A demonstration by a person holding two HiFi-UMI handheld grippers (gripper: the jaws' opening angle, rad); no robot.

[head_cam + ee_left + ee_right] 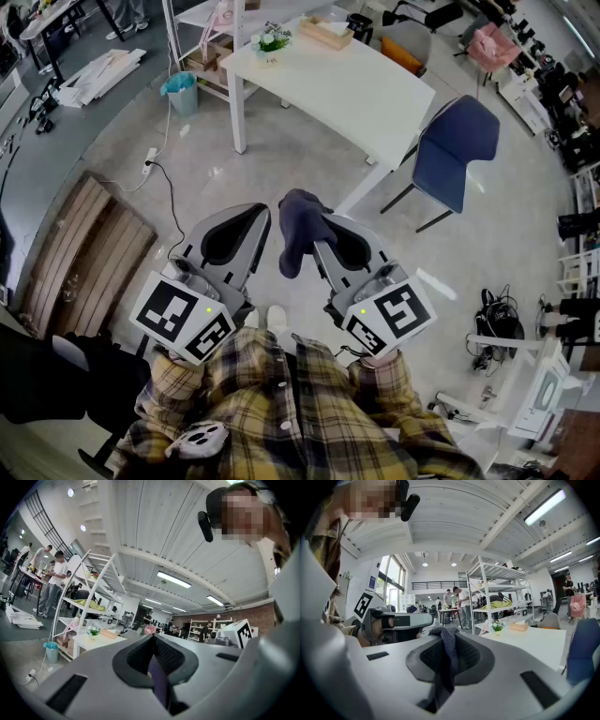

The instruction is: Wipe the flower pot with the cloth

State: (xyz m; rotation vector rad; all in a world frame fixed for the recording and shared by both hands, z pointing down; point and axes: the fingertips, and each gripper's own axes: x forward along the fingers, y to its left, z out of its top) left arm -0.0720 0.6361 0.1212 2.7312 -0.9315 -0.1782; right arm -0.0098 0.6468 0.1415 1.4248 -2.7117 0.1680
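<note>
My right gripper is shut on a dark grey cloth, which bunches up above the jaws and hangs down between them; the right gripper view shows the same cloth pinched along the jaw line. Beside it, my left gripper is shut, with nothing seen held. Both are held level over the floor, close to my body. The flower pot, small with white flowers, stands far ahead on the far corner of a white table. The pot also shows in the left gripper view and the right gripper view.
A wooden box sits on the table near the pot. A blue chair stands at the table's right. A teal bin, a cable and wooden boards lie left. A white shelf rack and people stand beyond.
</note>
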